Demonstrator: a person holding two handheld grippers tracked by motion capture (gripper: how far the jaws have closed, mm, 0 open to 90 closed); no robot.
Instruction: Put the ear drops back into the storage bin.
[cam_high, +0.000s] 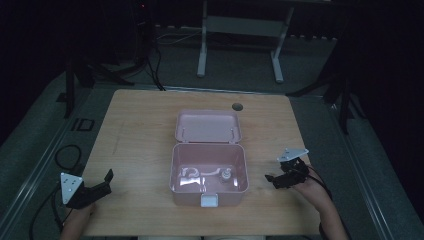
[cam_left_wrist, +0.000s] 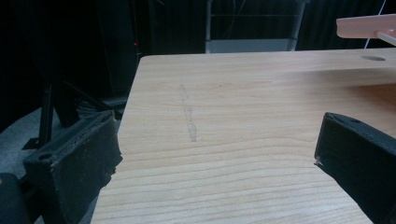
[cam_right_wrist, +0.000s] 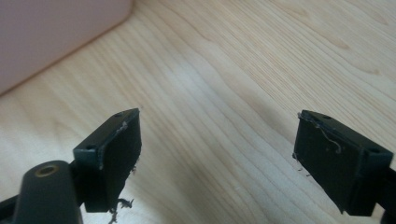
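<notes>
- A pink box (cam_high: 209, 175) sits in the middle of the wooden surface (cam_high: 140, 130), its lid (cam_high: 208, 126) swung fully open and lying back on the far side, away from the person.
- The box is a rounded rectangle; its long axis runs left to right across the surface, its open mouth faces up, and its white latch (cam_high: 209, 200) points toward the person at the near edge.
- Inside, on the floor of the box, lie some small pale items (cam_high: 207, 175); they are too dim and small to identify.
- The left gripper (cam_high: 100, 186) rests near the front-left corner of the surface, well apart from the box. Its fingers (cam_left_wrist: 79, 163) stand wide with nothing between them, aimed across bare wood, with the edge of the open lid at the far right of its view.
- The right gripper (cam_high: 276, 180) hovers just right of the box, near its right wall but not touching. Its fingers (cam_right_wrist: 114, 154) are also spread wide and hold nothing; the pink wall shows at the top left of its view.
- As a judgement: the box is already open and something lies in it, so either the contents remain to be lifted out or the lid remains to be closed. Neither gripper has engaged the box or its contents, so the work in hand looks to be between steps.
- A round cable hole (cam_high: 237, 106) marks the far edge of the surface behind the lid.
</notes>
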